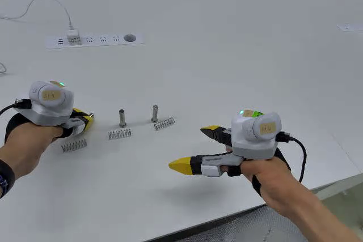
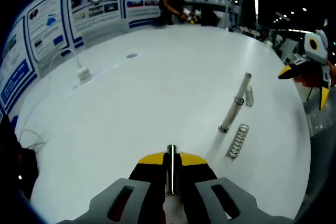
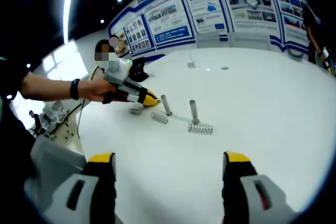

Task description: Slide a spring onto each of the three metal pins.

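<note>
- left gripper (image 2: 170,158) pinched tight on one metal pin (image 2: 170,179)
- right gripper (image 3: 169,159) jaws wide apart, holding nothing
- other two pins (image 1: 122,118) standing upright, springs (image 1: 119,134) lying loose beside them

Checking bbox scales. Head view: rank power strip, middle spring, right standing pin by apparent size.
1. power strip, clearly largest despite being farthest.
2-3. middle spring and right standing pin: look alike, spring marginally longer; too close to rank.
</note>
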{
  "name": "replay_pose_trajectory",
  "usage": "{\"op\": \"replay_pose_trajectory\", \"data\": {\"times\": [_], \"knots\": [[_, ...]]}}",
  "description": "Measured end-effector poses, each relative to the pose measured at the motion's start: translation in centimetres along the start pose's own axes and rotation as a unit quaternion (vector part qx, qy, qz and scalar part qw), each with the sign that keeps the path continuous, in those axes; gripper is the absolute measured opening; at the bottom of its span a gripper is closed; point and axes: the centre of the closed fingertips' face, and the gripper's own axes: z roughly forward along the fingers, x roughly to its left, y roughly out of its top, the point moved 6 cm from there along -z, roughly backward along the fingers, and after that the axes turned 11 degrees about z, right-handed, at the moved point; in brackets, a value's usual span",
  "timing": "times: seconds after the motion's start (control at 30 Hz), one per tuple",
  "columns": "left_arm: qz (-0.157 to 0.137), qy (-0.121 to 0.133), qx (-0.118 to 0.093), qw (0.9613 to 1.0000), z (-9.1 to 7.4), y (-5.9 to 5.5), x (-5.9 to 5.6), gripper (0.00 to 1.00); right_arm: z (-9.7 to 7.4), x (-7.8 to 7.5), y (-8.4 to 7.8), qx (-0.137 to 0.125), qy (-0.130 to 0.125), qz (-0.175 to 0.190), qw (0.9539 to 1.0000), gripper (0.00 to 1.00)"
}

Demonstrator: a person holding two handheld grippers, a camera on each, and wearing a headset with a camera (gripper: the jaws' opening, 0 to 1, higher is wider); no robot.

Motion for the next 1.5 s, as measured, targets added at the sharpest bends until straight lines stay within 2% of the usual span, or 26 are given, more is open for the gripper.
{"op": "replay_pose_trajectory", "data": {"times": [0.17,0.37,0.5,0.73,0.93,0.97,1.23,1.5], "knots": [[0.01,0.001,0.001,0.9999,0.2,0.2,0.2,0.1,0.1,0.2,-0.1,0.001,-0.002,-0.001,1.0,0.85],[0.046,-0.005,0.011,0.9988,0.8,0.6,0.2,0.1,0.0,0.5,0.0,-0.003,-0.006,0.002,1.0,0.85],[0.067,-0.005,0.018,0.9976,0.6,0.6,0.1,0.09,-0.1,0.7,-0.1,-0.003,-0.008,0.002,1.0,0.85],[0.053,-0.012,0.025,0.9982,0.3,0.7,-0.1,0.08,-0.1,0.7,-0.1,-0.003,-0.01,0.006,0.9999,0.85],[0.027,-0.001,0.008,0.9996,-0.9,1.1,0.3,0.08,-0.3,0.6,0.2,-0.008,-0.01,0.008,0.9999,0.85],[0.012,0.005,-0.001,0.9999,-1.3,1.3,0.5,0.08,-0.3,0.5,0.1,-0.008,-0.011,0.009,0.9999,0.85],[0.01,0.016,-0.012,0.9997,-3.0,1.2,0.7,0.08,-0.4,0.4,0.0,-0.008,-0.011,0.013,0.9998,0.85],[0.01,0.021,-0.014,0.9996,-3.8,0.8,0.8,0.08,-0.4,0.6,-0.3,-0.006,-0.01,0.013,0.9999,0.85]]}}
